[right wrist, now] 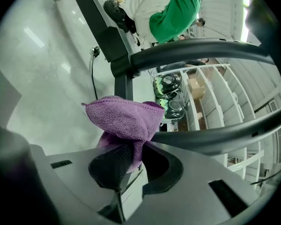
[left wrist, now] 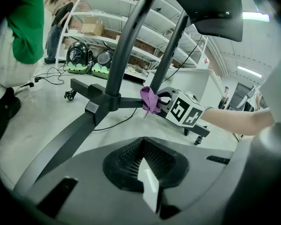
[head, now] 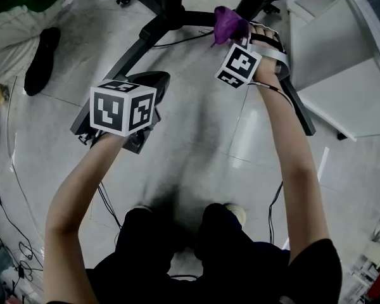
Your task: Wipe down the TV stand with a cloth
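1. Right claw [head: 235,38], head view: shut on the purple cloth [head: 227,21], which lies against the black base of the TV stand [head: 177,16] on the floor, just beside the hub where the legs meet. The cloth bunches ahead of the jaws, probably so that fabric rather than the jaws meets the tube. The left claw [head: 149,81] hangs over the leg running toward the floor's near left, well apart from the cloth and likely held out of the wiping path.

2. Left gripper view: the left claw [left wrist: 144,165] has its jaws together, with nothing between them. It carries nothing and touches nothing I can see. Beyond it the stand's leg [left wrist: 61,139] slopes up to the hub, and the cloth [left wrist: 150,100] sits on the cross leg by the two upright poles, with the right claw [left wrist: 165,99] behind it.

3. Right gripper view: the jaws of the right claw [right wrist: 130,159] pinch one fold of the cloth [right wrist: 124,118], and the rest spreads into a pad in front. That pad touches a dark tube of the stand [right wrist: 210,136]. How firmly it presses, I cannot tell. The wiping looks to be at the base only — the poles appear not yet done.
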{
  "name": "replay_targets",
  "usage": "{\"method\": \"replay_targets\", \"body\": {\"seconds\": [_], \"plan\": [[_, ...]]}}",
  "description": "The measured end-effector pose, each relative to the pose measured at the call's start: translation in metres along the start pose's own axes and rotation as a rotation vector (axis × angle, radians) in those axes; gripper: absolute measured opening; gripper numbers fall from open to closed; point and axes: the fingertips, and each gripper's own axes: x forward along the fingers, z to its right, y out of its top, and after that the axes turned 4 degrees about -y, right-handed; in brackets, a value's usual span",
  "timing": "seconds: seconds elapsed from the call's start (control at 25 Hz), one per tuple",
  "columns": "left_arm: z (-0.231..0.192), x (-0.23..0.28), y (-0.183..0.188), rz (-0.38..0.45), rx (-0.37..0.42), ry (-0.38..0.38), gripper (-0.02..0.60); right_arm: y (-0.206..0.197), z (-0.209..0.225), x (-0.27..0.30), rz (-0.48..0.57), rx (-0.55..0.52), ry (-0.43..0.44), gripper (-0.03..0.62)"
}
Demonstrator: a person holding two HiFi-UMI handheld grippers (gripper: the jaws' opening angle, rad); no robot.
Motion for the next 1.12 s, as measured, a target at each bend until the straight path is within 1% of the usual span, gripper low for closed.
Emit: {"method": "replay_targets", "body": {"seconds": [0.4,0.8,0.96,1.04,1.12], "plan": [[0.013,0.012,-0.001,-0.016,0.016,-0.027,0.006,-0.025,-0.001,-0.008,-0.013,0.001,0.002,0.069],[0.015,0.016,-0.002,-0.023,0.017,-0.029,0.006,-0.045,0.013,-0.01,-0.031,0.07,0.011,0.069],[0.015,0.019,-0.002,-0.025,0.019,-0.032,0.006,-0.055,0.023,-0.001,-0.067,0.001,-0.028,0.069],[0.014,0.02,-0.001,-0.023,0.015,-0.032,0.006,-0.055,0.021,0.004,-0.081,-0.018,-0.021,0.069],[0.015,0.022,0.0,-0.02,0.012,-0.034,0.006,-0.056,0.018,0.007,-0.086,-0.016,-0.002,0.069]]}}
